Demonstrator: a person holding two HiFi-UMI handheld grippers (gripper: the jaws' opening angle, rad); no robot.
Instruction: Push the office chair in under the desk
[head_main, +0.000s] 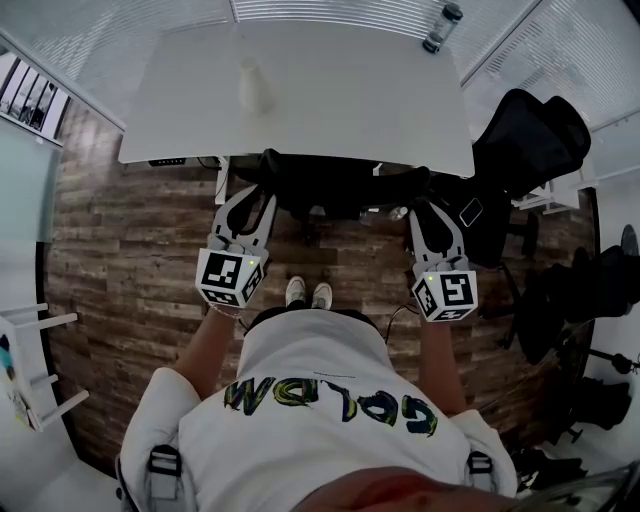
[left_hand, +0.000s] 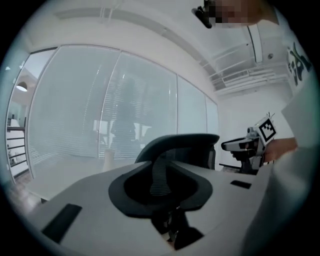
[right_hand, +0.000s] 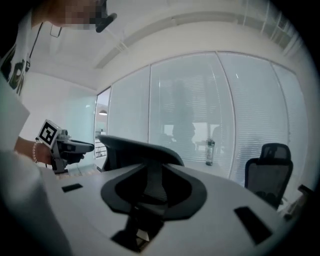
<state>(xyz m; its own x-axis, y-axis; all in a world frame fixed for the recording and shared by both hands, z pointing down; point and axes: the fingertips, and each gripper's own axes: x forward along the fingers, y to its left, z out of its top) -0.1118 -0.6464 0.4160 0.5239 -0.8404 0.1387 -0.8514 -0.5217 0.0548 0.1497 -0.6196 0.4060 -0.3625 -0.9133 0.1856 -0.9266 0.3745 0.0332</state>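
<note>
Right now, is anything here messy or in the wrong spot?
Only a little: the spare black chair stands off the right end of the desk, not tucked in, and the bottle sits right at the desk's far corner. Nothing looks spilled or broken.
</note>
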